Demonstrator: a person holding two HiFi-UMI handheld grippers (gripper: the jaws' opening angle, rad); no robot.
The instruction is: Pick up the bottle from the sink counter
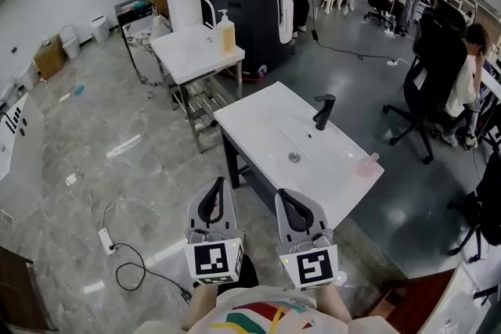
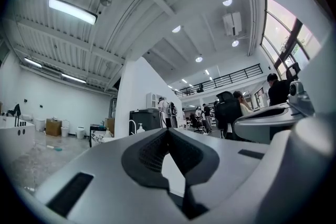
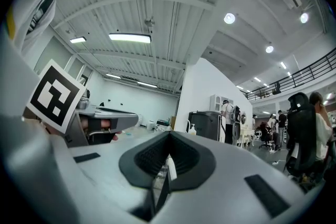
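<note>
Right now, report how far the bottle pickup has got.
Nothing done: the pinkish bottle stands untouched at the right edge of the sink counter. In hand: the left gripper and right gripper, both shut and empty, are well short of it. Left: reach, open, grasp, lift.

Looking along the right gripper (image 3: 168, 136): pressed shut, empty. Off to the left, the left gripper (image 3: 100, 120). Far ahead, a pump bottle (image 3: 192, 129) beside a black cabinet (image 3: 207, 124).
</note>
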